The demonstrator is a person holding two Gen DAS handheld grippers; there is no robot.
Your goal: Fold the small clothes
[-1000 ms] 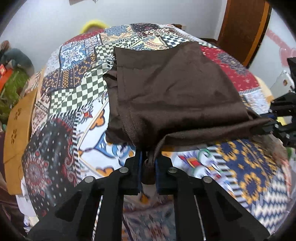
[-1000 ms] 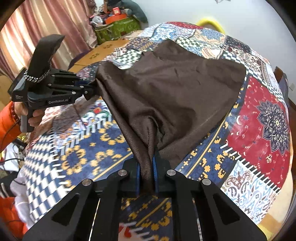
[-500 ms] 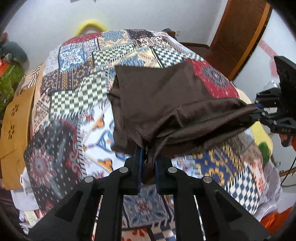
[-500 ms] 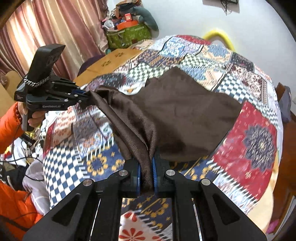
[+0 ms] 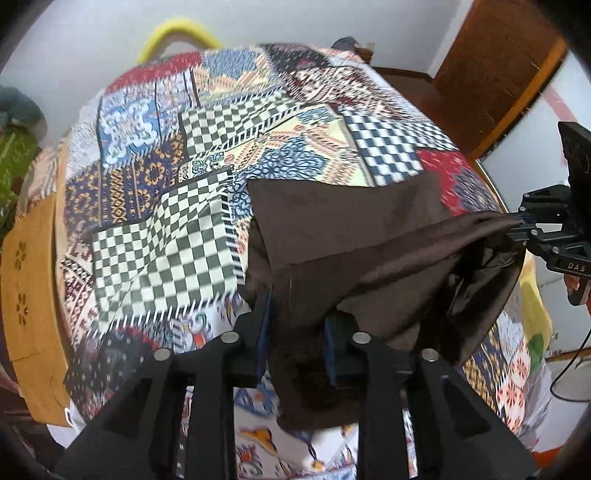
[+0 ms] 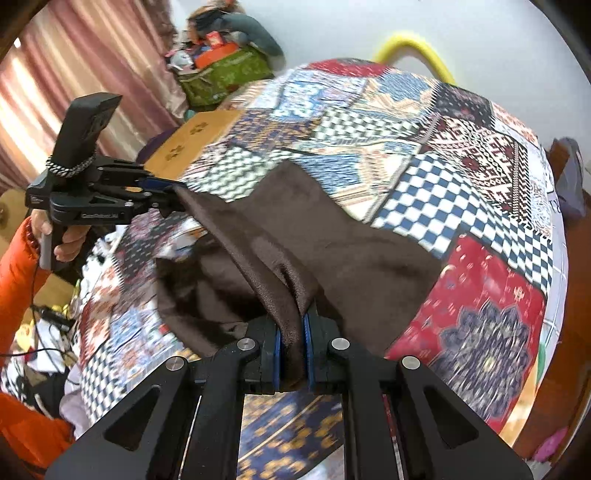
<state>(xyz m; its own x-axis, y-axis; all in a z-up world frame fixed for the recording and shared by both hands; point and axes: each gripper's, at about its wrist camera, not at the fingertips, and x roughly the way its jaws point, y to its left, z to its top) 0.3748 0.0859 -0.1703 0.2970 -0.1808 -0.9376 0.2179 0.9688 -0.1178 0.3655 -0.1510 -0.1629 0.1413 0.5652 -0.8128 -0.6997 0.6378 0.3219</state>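
Observation:
A dark brown cloth (image 5: 351,236) lies on the patchwork bedspread (image 5: 166,240), its near edge lifted and carried over the far part. My left gripper (image 5: 295,339) has its jaws opening. One corner of the cloth hangs loose in the wide gap and the pads do not pinch it. My right gripper (image 6: 293,354) is shut on the other corner of the brown cloth (image 6: 332,236), which bunches between its blue pads. The right gripper (image 5: 517,225) also shows at the right edge of the left wrist view, and the left gripper (image 6: 177,194) at the left of the right wrist view.
A person's hand (image 6: 70,243) in an orange sleeve (image 6: 18,280) holds the left gripper. A wooden board (image 5: 29,295) lies along the bed's left side. A yellow hoop (image 5: 173,33) stands at the far wall, a brown door (image 5: 491,74) at the right. A green bag (image 6: 225,74) sits by the curtain (image 6: 74,66).
Both grippers rose and carried the cloth's near edge forward over its far part. The left jaws, pinched on the corner before, have now spread apart. The right grip is unchanged.

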